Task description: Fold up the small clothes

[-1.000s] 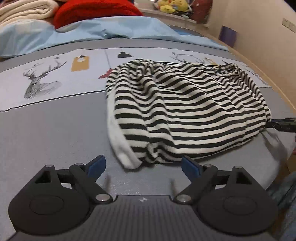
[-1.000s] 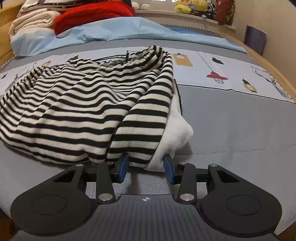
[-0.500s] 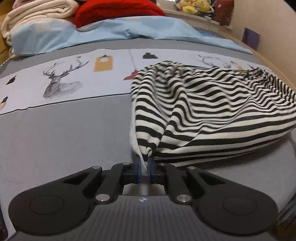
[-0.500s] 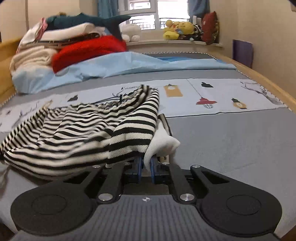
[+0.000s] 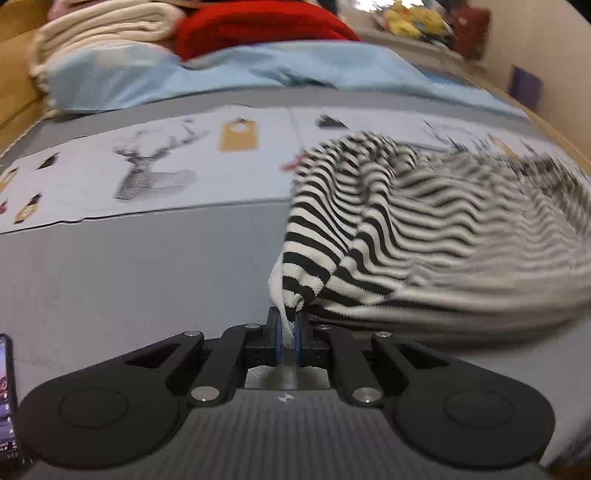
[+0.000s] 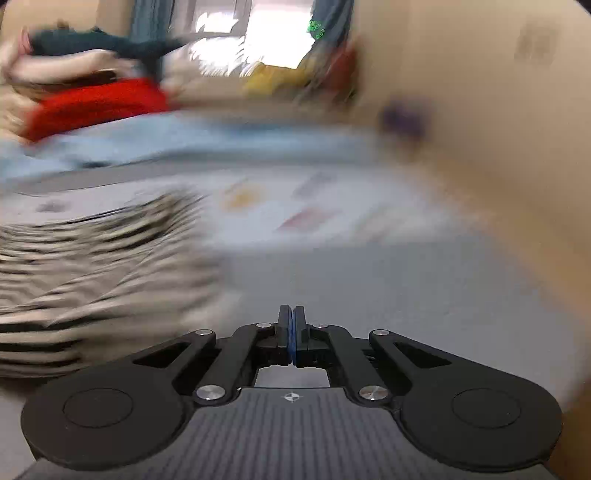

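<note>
A black-and-white striped garment (image 5: 424, 236) lies bunched on the grey bed cover (image 5: 129, 266). My left gripper (image 5: 288, 325) is shut on the garment's near left corner, where a white lining shows. In the right wrist view, which is badly blurred, the striped garment (image 6: 92, 266) sits to the left of my right gripper (image 6: 291, 321). That gripper's jaws are pressed together with no cloth visible between them.
A light blue quilt (image 5: 221, 74), a red blanket (image 5: 258, 26) and cream towels (image 5: 103, 29) are piled at the far end of the bed. A phone (image 5: 7, 398) lies at the near left edge. The wall (image 6: 498, 110) and bed edge run along the right.
The right gripper has lost the garment's corner and swung right, now shut on nothing. The left gripper keeps its hold and has lifted the corner slightly.
</note>
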Motion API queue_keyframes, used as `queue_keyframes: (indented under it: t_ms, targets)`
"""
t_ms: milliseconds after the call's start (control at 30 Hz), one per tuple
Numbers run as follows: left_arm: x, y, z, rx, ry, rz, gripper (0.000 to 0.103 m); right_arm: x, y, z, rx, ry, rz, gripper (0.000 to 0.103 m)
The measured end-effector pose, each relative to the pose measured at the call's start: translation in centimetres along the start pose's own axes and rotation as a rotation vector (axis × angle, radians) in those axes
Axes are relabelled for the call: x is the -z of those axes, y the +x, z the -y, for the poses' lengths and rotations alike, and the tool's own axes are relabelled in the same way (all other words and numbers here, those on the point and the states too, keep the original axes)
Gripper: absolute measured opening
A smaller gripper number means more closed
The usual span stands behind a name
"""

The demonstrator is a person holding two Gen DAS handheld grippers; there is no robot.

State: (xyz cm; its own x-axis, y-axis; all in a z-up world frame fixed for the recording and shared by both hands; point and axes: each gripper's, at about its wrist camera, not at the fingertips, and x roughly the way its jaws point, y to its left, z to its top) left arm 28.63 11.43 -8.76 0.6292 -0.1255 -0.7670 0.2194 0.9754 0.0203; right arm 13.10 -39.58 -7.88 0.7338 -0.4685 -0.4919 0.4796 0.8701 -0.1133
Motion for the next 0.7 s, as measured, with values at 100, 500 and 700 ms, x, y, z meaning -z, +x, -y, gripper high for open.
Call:
queue_keyframes:
  t_ms: [100,500,700]
  targets:
    - [-0.1,0.4,-0.1,0.002,-0.007,-0.028,0.007,-0.5,0.2,3.2,-0.014,0.167,0.0,0.0]
    - [0.4,1.1,0.9,-0.009,0.064,-0.064,0.007,2.7,0.4,-2.4,-0.433,0.018,-0.311,0.07]
    - [-0.1,0.5,0.1,0.001,0.034,-0.046,0.007,2.5,1.9,-6.5,-0.44,-0.168,-0.273,0.014]
